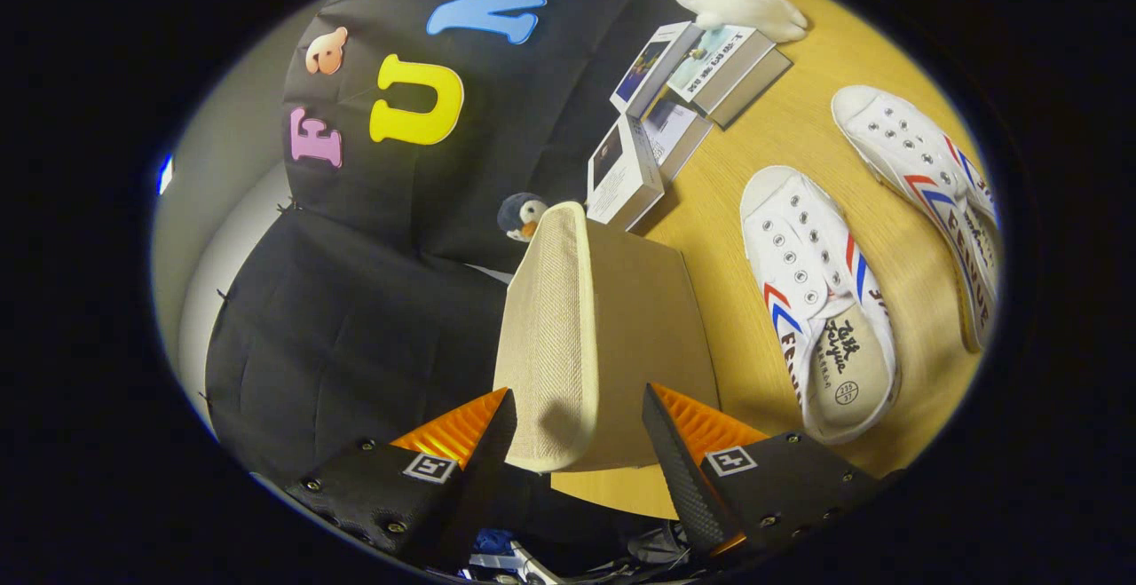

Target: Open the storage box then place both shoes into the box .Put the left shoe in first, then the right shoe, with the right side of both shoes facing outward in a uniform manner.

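1. A wooden table point(790, 137) stands against the booth's black cloth wall point(390, 319), and the view of it is strongly tilted.
2. The storage box point(612, 336), beige and fabric-covered, sits on the table just ahead of the gripper point(575, 430). Its woven lid panel point(548, 336) faces left in the picture and looks closed against the body.
3. The gripper's two fingers are spread apart, one on each side of the box's near end. The left finger point(493, 430) sits just beside the lid panel, while the right finger point(666, 443) stands a little apart from the box's plain side. I cannot tell whether either one actually presses on the box, so a firm grasp is not shown.
4. To the right of the box lie two white canvas shoes with red and blue stripes, both on the table and outside the box. The near shoe point(816, 301) is just beside the box; the far shoe point(932, 194) lies further right, apart from the first.
5. Beyond the box, a few books point(683, 97) lie stacked and overlapping near the wall.
6. A white plush toy point(737, 1) rests at the far end of the books.
7. A small penguin plush point(522, 215) peeks out just behind the box's far top corner.
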Demonstrator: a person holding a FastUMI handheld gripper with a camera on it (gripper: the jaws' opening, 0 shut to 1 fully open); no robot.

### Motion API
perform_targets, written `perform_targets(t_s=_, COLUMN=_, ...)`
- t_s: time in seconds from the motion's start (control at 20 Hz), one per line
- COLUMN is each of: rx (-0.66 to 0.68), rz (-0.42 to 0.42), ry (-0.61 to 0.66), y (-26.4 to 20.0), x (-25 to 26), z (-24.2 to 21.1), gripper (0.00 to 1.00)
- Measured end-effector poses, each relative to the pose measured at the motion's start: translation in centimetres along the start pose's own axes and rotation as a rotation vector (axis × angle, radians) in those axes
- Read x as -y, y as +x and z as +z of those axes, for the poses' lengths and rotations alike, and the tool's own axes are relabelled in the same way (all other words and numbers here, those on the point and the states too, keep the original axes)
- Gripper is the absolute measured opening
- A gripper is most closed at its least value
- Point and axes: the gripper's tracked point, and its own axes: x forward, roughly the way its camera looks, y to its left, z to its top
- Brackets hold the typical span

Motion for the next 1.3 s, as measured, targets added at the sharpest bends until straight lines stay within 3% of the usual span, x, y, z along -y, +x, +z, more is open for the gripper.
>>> perform_targets(t_s=0.05, rx=-0.004, rz=0.0, ry=0.01, y=0.7, x=-0.1, z=-0.5, gripper=0.85)
perform_targets(t_s=0.1, rx=-0.016, rz=0.009, ry=0.017, y=0.4, x=-0.2, z=-0.3, gripper=0.71)
perform_targets(t_s=0.35, rx=-0.082, rz=0.018, ry=0.014, y=0.9, x=-1.0, z=-1.3, gripper=0.71)
perform_targets(t_s=0.45, rx=-0.07, rz=0.005, ry=0.027, y=1.0, x=-0.9, z=-1.0, gripper=0.33)
perform_targets(t_s=0.65, rx=-0.1, rz=0.013, ry=0.004, y=0.2, x=-1.0, z=-1.0, gripper=0.3)
perform_targets(t_s=0.7, rx=-0.071, rz=0.004, ry=0.023, y=0.2, x=-1.3, z=-0.8, gripper=0.07)
perform_targets(t_s=0.75, rx=-0.085, rz=0.015, ry=0.018, y=0.1, x=-1.6, z=-0.9, gripper=0.03)
perform_targets(t_s=1.3, rx=-0.096, rz=0.101, ry=-0.116, y=-1.1, x=-10.1, z=-0.3, gripper=0.03)
